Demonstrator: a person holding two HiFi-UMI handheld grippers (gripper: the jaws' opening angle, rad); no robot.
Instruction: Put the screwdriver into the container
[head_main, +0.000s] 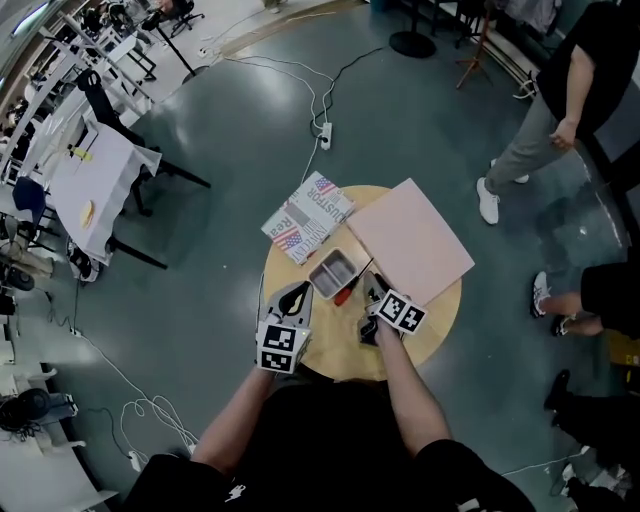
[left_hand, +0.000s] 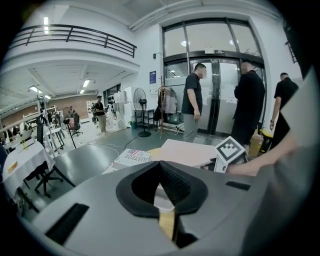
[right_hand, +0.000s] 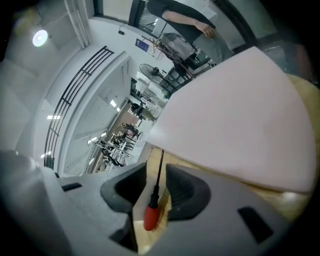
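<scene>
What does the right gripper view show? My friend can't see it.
A red-handled screwdriver lies on the wooden table inside the open right claw, with its tip pointing away. Behind it, a big pink board rests on the table.

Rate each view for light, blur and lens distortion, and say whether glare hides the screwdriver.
Head view: even overhead light, sharp, edges bowed by the wide lens. Left gripper view: strong fisheye, black corners, glass doors bright. Right gripper view: tilted, fisheye, screwdriver close and slightly soft but free of glare; pink board evenly lit.
</scene>
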